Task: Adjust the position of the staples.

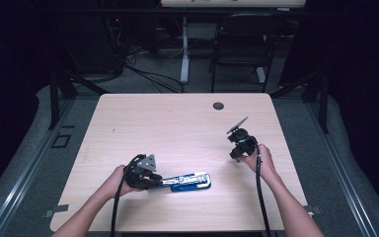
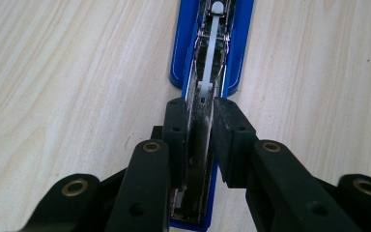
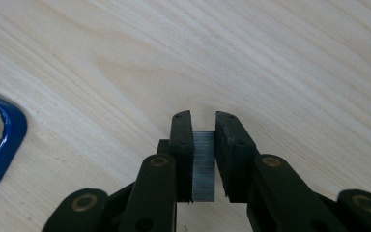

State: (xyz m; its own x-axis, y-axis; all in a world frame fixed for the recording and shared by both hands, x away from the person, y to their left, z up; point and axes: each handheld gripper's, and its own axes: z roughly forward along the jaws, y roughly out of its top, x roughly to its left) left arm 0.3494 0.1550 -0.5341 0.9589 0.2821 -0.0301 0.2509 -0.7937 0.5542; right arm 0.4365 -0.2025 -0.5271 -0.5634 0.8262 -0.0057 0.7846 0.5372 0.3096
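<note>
Stapler [image 2: 207,58] blue, no legible writing, staple strip [image 3: 203,164] unmarked

Bare wood lies open across the desk [image 1: 177,123] all round; only the opened blue stapler [image 1: 190,181] near the front edge and a cable grommet [image 1: 218,105] at the back interrupt it.

Right gripper [image 3: 204,126] clamped on grey staple strip [image 3: 203,164], above wooden table [image 3: 270,58], blue stapler [image 3: 0,140] corner at left
</note>
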